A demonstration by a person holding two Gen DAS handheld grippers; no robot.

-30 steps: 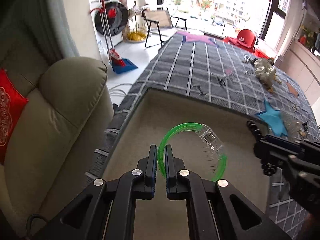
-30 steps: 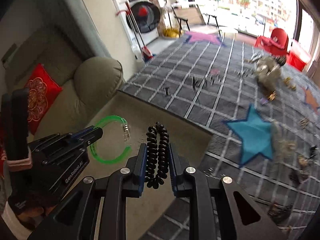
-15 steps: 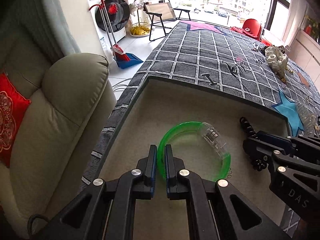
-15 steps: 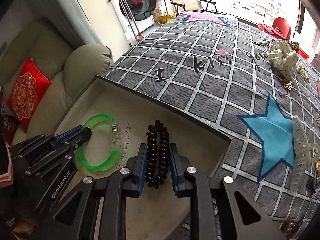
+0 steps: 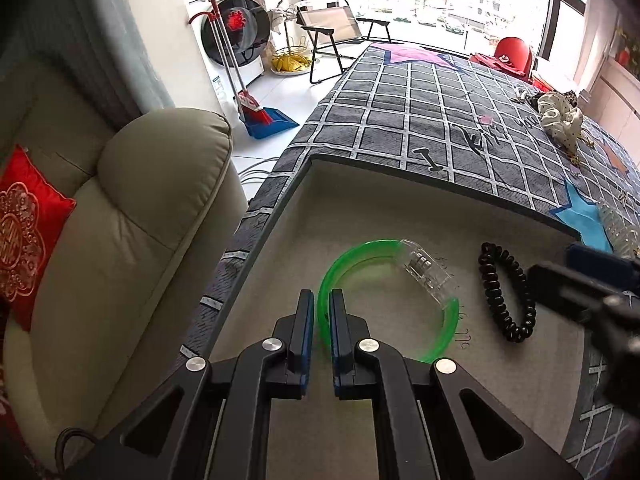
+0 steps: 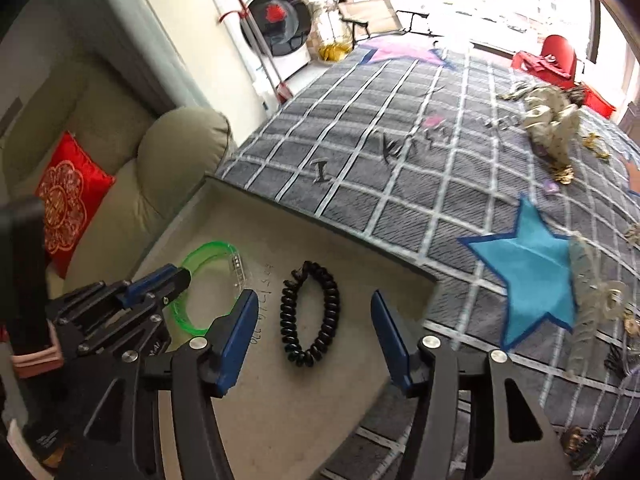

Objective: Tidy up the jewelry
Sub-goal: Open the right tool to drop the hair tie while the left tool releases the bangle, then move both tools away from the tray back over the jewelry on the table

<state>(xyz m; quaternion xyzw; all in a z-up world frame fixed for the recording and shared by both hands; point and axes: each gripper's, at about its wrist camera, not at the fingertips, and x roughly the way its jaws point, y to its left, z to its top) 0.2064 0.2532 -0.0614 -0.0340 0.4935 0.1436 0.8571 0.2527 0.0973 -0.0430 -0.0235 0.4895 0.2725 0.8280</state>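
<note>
A beige tray [image 5: 400, 200] lies on the grey checked bedspread. My left gripper [image 5: 319, 306] is shut on the rim of a green bangle [image 5: 444, 340] with a clear clasp, which rests on the tray floor; the gripper also shows in the right wrist view [image 6: 176, 278], with the bangle [image 6: 200, 252] there too. A black spiral hair tie [image 6: 310, 314] lies flat in the tray, right of the bangle; it also shows in the left wrist view [image 5: 506, 292]. My right gripper [image 6: 314, 320] is open wide around and above the hair tie, not touching it.
A beige armchair [image 5: 132, 220] with a red cushion [image 5: 24, 232] stands left of the bed. Loose jewelry, a clear hair claw [image 6: 588, 300] and a spotted cloth scrunchie [image 6: 552, 124] lie on the bedspread to the right, near a blue star patch [image 6: 532, 272].
My right gripper opened and let go of the black hair tie, which now lies on the tray floor. My left gripper stayed shut on the green bangle and lowered it onto the tray.
</note>
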